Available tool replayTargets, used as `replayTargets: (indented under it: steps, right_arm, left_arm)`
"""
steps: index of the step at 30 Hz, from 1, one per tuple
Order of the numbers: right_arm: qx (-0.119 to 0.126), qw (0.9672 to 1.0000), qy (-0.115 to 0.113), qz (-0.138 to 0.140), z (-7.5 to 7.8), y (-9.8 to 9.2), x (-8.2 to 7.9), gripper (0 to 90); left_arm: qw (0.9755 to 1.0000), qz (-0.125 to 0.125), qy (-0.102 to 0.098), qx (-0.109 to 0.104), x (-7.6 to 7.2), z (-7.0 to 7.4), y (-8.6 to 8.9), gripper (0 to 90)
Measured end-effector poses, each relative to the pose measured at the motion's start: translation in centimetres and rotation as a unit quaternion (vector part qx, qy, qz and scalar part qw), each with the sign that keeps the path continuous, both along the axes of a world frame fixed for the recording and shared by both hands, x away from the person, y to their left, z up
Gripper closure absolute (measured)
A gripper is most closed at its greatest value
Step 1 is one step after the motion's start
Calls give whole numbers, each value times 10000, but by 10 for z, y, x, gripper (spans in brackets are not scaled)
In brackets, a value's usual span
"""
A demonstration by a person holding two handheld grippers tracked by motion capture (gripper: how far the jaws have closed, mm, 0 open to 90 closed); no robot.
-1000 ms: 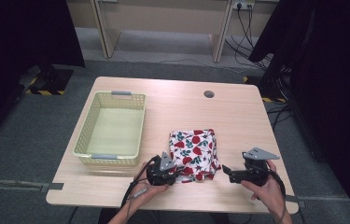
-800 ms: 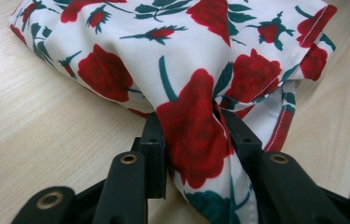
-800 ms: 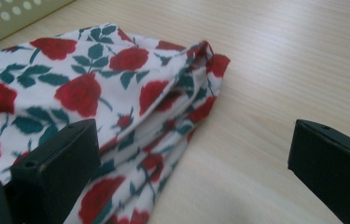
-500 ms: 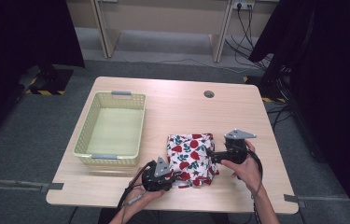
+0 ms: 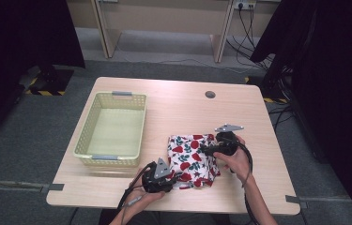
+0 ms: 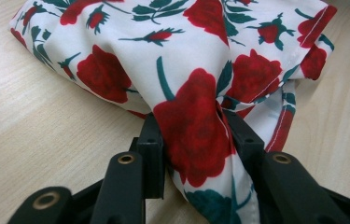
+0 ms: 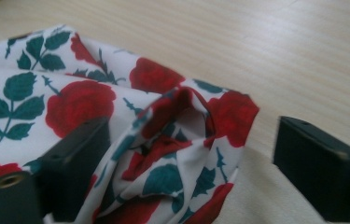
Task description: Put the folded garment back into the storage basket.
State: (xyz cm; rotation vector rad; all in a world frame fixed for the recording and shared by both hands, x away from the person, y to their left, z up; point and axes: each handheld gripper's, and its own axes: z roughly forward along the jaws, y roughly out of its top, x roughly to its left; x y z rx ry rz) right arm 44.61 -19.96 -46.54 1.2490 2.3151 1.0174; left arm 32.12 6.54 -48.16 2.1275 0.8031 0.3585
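Cloth: my folded rose-print cloth (image 5: 191,159) lies near the table's (image 5: 178,103) front edge, right of the yellow basket (image 5: 112,129).
Left gripper (image 6: 191,135): pinching a bunched fold at the cloth's near corner; I should keep that pinch firm.
Right gripper (image 7: 186,154): its jaws have just been closing, a raised corner fold stands between them, one jaw against it, the other clear.
Doing it well: I'd close squarely on every layer, then lift both corners together so nothing slips.
Risk: catching just the top layer.
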Motion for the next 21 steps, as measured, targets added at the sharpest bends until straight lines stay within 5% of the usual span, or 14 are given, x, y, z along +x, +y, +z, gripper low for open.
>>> replayTargets:
  steps: [9,15,21]
  right_arm:
    - [322,9983,181,440,-8,0,-3,670]
    - [379,9982,-65,464,-3,0,-5,764]
    - [465,9970,-384,485,13,0,-7,776]
  left_arm:
    - [9999,-32,-143,93,-1,0,-3,664]
    - [9999,-92,-56,-57,2,3,-4,685]
    - [9997,-83,-202,-136,4,17,-1,698]
